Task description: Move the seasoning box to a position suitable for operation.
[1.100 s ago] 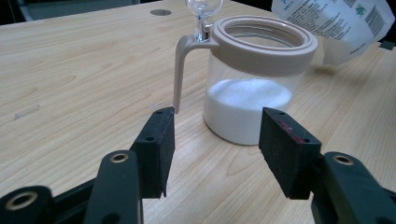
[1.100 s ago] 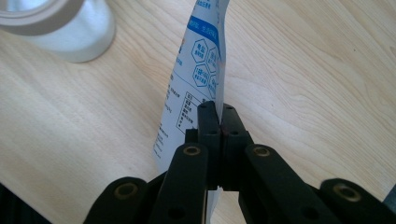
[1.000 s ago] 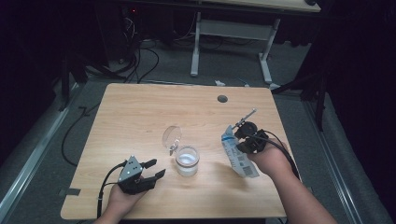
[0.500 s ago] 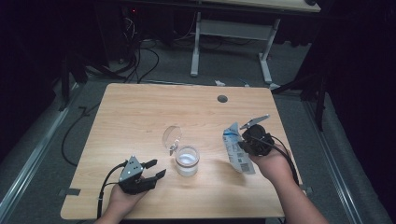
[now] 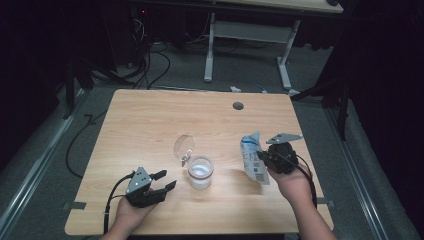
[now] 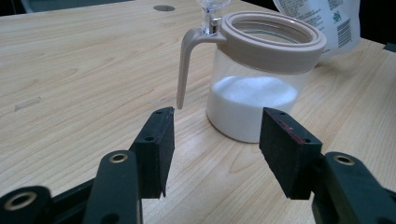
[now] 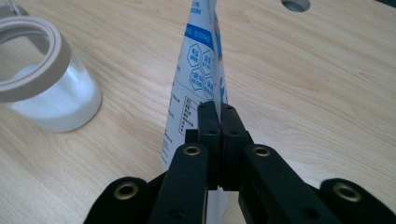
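change: right gripper [image 5: 261,159] clamped on pouch [image 5: 251,157], now lower, upright at frame right | jar [image 5: 200,172] centre, lid open, part-filled | left gripper [image 5: 162,181] wide, empty | pouring apparently finished

Room was dark beyond lit wooden table [image 5: 150,120]. Round cable hole [image 5: 238,106] sat in tabletop at 1 o'clock. Grey carpeted floor [image 5: 170,75] surrounded it. White-legged desk frame [image 5: 210,50] stood at 12 o'clock. Black cables [image 5: 150,65] coiled at 11 o'clock, small red light [image 5: 144,11] beyond.
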### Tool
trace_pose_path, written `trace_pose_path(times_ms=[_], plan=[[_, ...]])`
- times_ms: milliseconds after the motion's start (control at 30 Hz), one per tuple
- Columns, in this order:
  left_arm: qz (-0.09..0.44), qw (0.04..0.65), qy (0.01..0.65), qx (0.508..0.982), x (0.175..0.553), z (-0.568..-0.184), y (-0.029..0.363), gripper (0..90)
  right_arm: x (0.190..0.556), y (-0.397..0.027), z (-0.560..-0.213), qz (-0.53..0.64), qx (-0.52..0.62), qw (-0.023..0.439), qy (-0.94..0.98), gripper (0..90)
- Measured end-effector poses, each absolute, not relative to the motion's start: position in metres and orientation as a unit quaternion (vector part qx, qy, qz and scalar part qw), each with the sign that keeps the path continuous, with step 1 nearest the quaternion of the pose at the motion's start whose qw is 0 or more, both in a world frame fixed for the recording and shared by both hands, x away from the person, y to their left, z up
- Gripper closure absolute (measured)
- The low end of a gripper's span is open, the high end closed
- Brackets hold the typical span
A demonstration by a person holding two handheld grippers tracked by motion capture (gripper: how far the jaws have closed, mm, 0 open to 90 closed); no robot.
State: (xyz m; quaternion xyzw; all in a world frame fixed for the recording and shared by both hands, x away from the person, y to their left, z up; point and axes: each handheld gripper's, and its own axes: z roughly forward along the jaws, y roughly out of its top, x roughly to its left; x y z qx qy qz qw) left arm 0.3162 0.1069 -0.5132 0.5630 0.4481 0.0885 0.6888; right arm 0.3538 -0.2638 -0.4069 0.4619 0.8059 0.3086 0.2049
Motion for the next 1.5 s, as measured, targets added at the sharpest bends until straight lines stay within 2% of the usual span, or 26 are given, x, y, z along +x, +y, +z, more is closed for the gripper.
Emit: trace_pose_path(times_ms=[600,1000,1333,1500], plan=[[0.089,0.688,0.449,0.564,0.316,-0.514,0.107,45.7,0.349,-0.274,-0.417,0.367,0.469,0.238,0.768,90.0],[0.14,0.68,0.451,0.561,0.325,-0.513,0.121,45.9,0.345,-0.274,-0.427,0.398,0.465,0.259,0.747,90.0],[0.155,0.679,0.471,0.542,0.331,-0.512,0.136,46.1,0.345,-0.275,-0.439,0.428,0.465,0.274,0.725,90.0],[0.156,0.677,0.472,0.543,0.331,-0.513,0.136,46.4,0.355,-0.28,-0.441,0.443,0.468,0.264,0.718,90.0]])
